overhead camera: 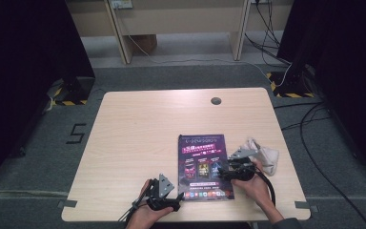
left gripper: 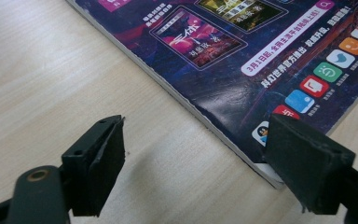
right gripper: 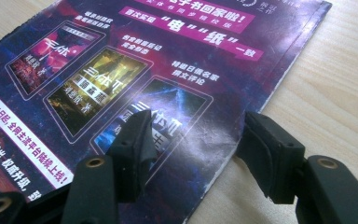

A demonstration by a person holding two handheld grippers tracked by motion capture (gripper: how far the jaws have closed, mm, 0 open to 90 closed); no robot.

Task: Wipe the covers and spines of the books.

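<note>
Purple and glossy, the thin paperback magazine [overhead camera: 205, 165] is lying flat on the pale wooden surface [overhead camera: 138, 129], its long axis running away from the person. The right tongs [right gripper: 193, 144] are sitting closer to it, straddling its right long edge with jaws apart, one pad over the cover, the other over bare wood, nothing pinched yet. The left tongs [left gripper: 196, 161] are waiting just off the near left corner, also standing open and gripping nothing. A crumpled white cloth [overhead camera: 266, 155] is resting just beside the right hand [overhead camera: 255, 183]. I would judge the right side is better placed for a grip on that edge.
</note>
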